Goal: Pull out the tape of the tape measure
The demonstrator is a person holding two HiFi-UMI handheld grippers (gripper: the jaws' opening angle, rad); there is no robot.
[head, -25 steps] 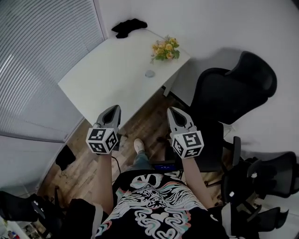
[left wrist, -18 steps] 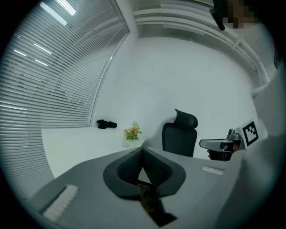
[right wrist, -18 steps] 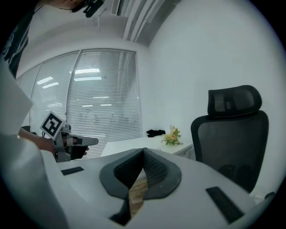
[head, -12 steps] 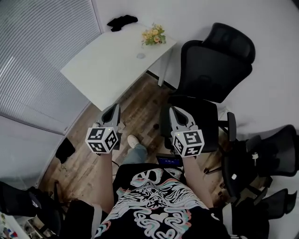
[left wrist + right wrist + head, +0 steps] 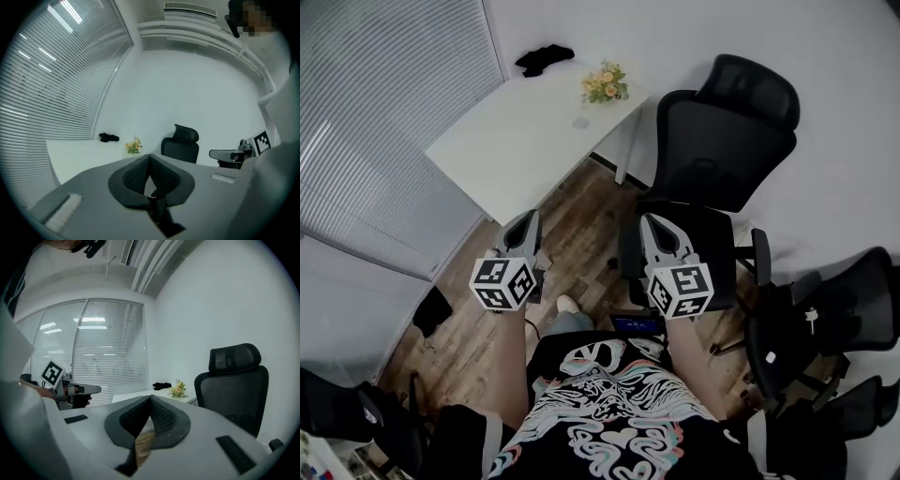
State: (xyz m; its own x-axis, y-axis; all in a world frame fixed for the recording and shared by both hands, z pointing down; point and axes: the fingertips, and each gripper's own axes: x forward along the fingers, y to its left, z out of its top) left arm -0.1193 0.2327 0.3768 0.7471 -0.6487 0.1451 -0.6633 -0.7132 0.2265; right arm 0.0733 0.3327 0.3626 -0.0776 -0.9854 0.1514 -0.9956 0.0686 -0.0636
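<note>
both the left gripper [image 5: 528, 217] and the right gripper [image 5: 654, 222] have jaws pressed together on nothing, well short of the table [image 5: 506, 141], so they should come closer and open before reaching. a small round grey thing, probably the tape measure [image 5: 580, 123], lies near the table's far right edge just beside the flowers [image 5: 604, 83], a black cloth [image 5: 544, 59] at the far corner. a black office chair [image 5: 722, 141] off that right edge stands in the right gripper's way.

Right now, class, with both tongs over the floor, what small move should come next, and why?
Probably step toward the white table. The left tongs and right tongs are shut and empty over the wood floor, while the small round thing that may be the tape measure lies on the table, well ahead.
</note>
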